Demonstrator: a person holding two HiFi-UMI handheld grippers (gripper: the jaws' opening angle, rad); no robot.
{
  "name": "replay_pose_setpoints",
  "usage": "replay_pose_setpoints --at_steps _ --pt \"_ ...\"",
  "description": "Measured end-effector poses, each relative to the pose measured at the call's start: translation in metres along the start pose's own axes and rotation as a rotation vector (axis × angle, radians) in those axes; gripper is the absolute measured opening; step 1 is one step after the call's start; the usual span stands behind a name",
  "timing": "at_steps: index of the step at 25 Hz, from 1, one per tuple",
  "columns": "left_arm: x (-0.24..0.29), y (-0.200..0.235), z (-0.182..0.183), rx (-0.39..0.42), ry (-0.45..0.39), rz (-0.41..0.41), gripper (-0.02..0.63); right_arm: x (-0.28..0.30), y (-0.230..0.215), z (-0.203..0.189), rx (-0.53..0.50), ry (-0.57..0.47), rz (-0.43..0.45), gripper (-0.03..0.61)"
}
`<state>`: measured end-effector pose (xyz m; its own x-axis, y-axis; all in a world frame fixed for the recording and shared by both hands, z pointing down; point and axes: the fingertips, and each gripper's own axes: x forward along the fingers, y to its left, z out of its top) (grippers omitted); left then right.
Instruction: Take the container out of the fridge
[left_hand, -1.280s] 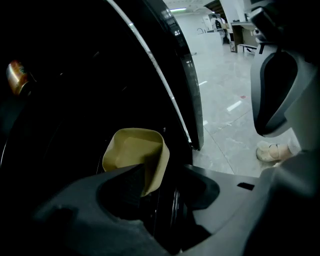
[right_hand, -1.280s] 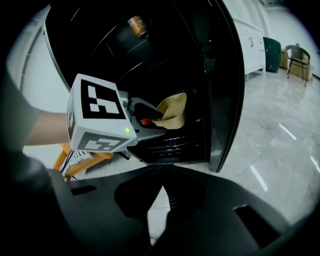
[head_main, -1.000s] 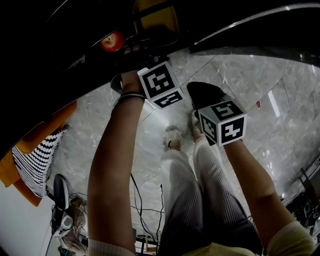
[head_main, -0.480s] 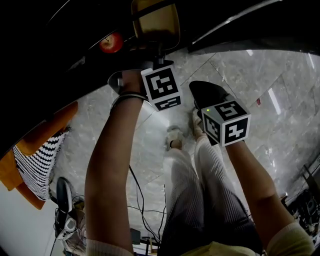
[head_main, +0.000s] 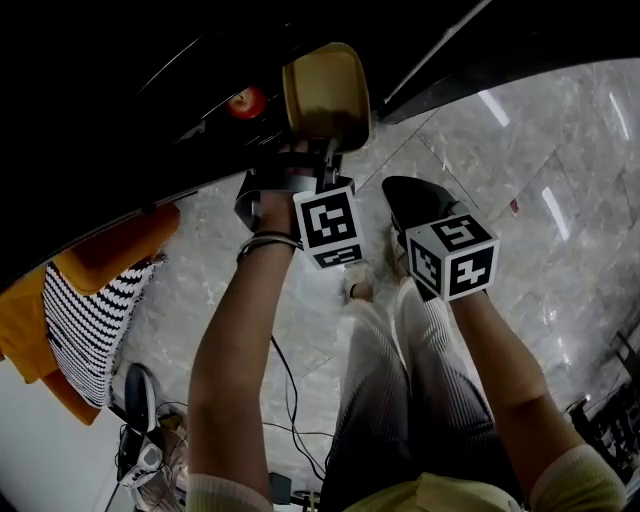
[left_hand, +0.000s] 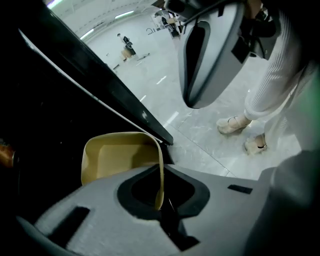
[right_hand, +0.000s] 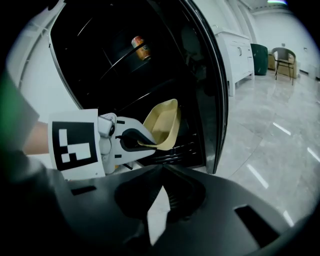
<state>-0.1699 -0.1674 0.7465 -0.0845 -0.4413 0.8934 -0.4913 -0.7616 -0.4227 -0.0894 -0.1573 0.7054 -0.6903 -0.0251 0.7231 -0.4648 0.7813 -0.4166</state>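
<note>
A yellow plastic container (head_main: 325, 95) hangs tilted at the mouth of the dark fridge (head_main: 120, 110). My left gripper (head_main: 322, 152) is shut on its rim, just below it in the head view. In the left gripper view the thin wall of the container (left_hand: 117, 157) runs down between the closed jaws of the left gripper (left_hand: 160, 196). The right gripper view shows the left gripper (right_hand: 136, 141) pinching the container (right_hand: 162, 125) in front of the fridge shelves. My right gripper (right_hand: 162, 172) is shut and holds nothing. It hovers to the right of the right gripper's cube (head_main: 452, 258).
A red apple (head_main: 246, 102) and a can (right_hand: 140, 47) sit on fridge shelves. The open fridge door's edge (right_hand: 212, 90) stands right of the container. Below are the person's legs and shoes (head_main: 360, 282), floor cables (head_main: 290, 395) and striped and orange cloth (head_main: 90, 320).
My left gripper has closed on the container's rim and drawn it down and out of the fridge's dark opening. The right gripper has barely moved.
</note>
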Motion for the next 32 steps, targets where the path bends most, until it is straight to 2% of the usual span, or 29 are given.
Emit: replay_pose_setpoints --at_steps 11,21,29,32 --pt "-0.093 -0.043 0.019 -0.089 -0.038 -0.066 0.028 -0.073 0.035 0.042 -0.036 -0.047 -0.004 0.028" --pt "-0.174 -0.049 0.045 -0.165 -0.090 -0.137 0.028 -0.143 0.076 0.079 -0.056 -0.097 -0.002 0.028" --pt "-0.243 -0.053 0.041 -0.105 -0.059 -0.154 0.028 -0.185 0.121 0.102 -0.105 -0.103 0.028 0.028" --pt "-0.265 -0.051 0.042 -0.114 -0.067 -0.145 0.028 -0.199 0.136 0.112 -0.143 -0.114 0.048 0.028"
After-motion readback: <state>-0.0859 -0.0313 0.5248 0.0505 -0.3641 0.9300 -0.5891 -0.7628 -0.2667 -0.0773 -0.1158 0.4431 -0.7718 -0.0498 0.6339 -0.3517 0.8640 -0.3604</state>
